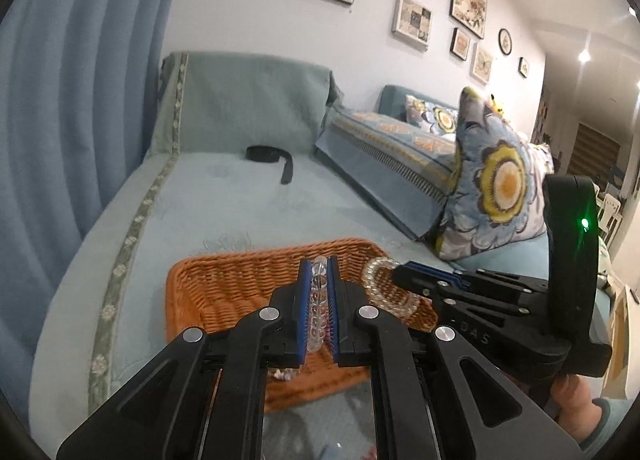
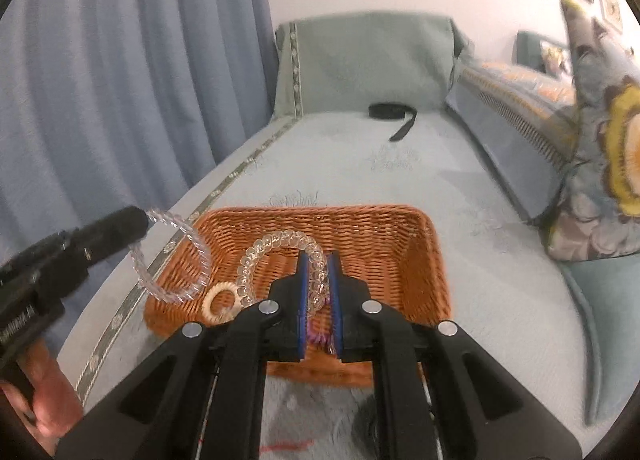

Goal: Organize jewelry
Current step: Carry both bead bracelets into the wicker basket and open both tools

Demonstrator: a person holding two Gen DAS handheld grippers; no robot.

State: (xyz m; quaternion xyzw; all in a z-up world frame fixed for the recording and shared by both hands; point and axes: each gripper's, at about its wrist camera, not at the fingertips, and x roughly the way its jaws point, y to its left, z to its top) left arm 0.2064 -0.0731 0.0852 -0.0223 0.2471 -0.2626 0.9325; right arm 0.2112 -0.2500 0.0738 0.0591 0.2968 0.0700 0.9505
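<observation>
Our left claw is clamped on a clear faceted bead bracelet that hangs at the left of the right wrist view. Our right claw grips a rounder clear bead bracelet above the orange wicker basket, mid-frame on the sofa. A cream ring lies inside.

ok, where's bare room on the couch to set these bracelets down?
Free: pale green sofa cover between the orange wicker basket and the black strap; also right of the basket toward the floral cushion. Crowded: the basket's near-left corner, with a cream ring.
</observation>
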